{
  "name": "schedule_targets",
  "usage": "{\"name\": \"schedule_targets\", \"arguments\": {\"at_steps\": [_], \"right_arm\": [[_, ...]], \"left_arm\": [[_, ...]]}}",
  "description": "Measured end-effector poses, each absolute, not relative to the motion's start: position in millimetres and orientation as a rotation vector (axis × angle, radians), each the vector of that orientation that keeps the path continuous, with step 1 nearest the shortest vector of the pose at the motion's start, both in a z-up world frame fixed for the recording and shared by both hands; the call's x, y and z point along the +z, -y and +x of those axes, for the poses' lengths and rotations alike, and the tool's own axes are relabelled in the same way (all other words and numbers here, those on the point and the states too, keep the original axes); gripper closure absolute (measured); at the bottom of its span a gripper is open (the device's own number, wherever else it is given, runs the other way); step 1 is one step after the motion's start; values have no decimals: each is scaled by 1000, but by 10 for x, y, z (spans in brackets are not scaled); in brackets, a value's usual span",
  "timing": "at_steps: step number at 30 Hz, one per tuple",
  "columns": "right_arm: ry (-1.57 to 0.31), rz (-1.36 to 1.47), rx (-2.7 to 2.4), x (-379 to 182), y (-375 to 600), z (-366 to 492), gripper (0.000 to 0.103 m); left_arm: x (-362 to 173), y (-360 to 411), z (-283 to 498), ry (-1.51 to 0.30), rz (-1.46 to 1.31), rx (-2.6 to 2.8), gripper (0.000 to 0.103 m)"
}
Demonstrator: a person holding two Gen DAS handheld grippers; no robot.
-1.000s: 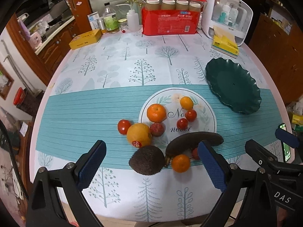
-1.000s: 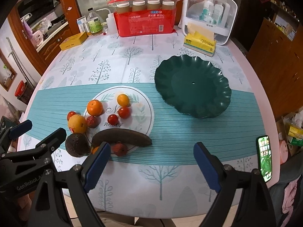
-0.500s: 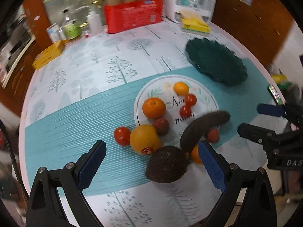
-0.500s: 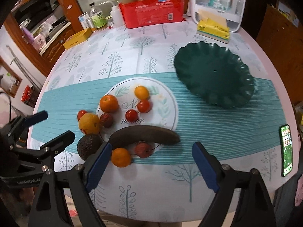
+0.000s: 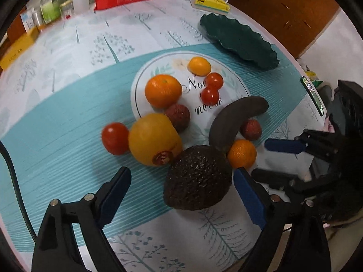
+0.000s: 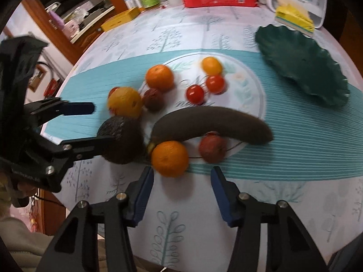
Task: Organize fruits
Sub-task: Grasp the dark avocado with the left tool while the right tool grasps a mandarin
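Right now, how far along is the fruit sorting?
Nothing looks done: the green plate holds no fruit. In hand: the left tongs are open around the avocado, and the right tongs are open just short of the small orange. All fruits are left to move.

even indoor light, soft shadows; heavy fisheye bending and dark corners; right wrist view smeared by motion blur.

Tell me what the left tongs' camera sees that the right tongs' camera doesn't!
Only the left view shows the phone at the table's edge, and the whole cherry tomato beside the big yellow-orange fruit. Only the right view shows the wooden cabinet shelves and the whole yellow box. Both show the avocado, dark banana and green plate.
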State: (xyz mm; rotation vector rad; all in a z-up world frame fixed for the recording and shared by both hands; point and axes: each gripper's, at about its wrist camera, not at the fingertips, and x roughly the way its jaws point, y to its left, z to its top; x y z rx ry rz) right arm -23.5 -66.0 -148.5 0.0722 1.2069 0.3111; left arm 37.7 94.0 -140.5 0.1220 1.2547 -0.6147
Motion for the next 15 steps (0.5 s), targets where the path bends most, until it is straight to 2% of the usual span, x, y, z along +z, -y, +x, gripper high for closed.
{"name": "schedule_targets", "arguments": {"at_steps": [2, 6, 15], "right_arm": [[-1197, 58, 318, -1535, 600, -215, 51], [-1186, 43, 323, -1618, 546, -173, 58], [-1143, 13, 352, -1718, 513, -155, 59]], "left_arm": [[-1452, -941, 397, -1277, 85, -629, 18], [-1558, -936, 446, -1336, 11, -660, 28], [-1724, -850, 464, -1376, -11, -693, 29]]}}
